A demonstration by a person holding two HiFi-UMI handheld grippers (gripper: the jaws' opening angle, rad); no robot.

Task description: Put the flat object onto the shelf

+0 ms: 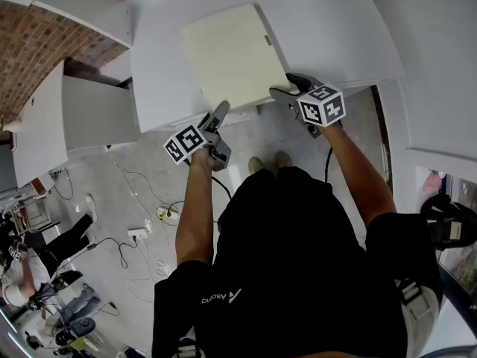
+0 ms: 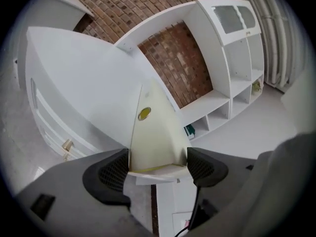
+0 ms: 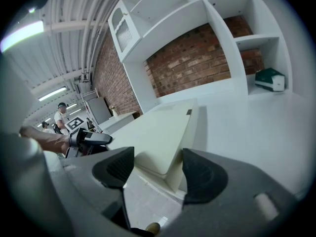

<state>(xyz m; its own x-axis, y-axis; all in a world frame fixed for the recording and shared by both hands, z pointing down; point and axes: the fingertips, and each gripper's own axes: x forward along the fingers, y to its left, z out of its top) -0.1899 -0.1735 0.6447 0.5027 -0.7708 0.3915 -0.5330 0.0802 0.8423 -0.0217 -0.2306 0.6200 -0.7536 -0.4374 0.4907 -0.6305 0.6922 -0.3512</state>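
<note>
- Flat object (image 1: 231,54): cream panel lying flat on the white shelf top (image 1: 160,66). Its near edge overhangs the shelf's near lip, and the rest of it is supported.
- Left gripper (image 1: 216,114): jaws set wide and closed on the panel's near left corner, with both pads against it.
- Right gripper (image 3: 158,167): jaws equally wide, with the near right corner between them. The pads appear to press on it, though the margin at one pad is very slim.
- Judgement: the panel is placed but not fully seated. It probably needs a push farther in before release.
- Risk 1: uneven pushing from the two corners could skew the panel, swinging one corner out past the lip.
- Risk 2: withdrawing before the pads clear could drag the panel back toward the near edge, and more overhang could let it tip to the floor.
- Risk 3: cables (image 1: 141,233) trail on the floor near the person's feet, so a backward step could snag them.
- Containers: in the open compartments of the far shelving, one holds a green box (image 3: 269,79). The neighbouring compartments show nothing that I can make out.
- Glass-door cabinet (image 2: 232,19) sits up top. I cannot tell what is inside it.
</note>
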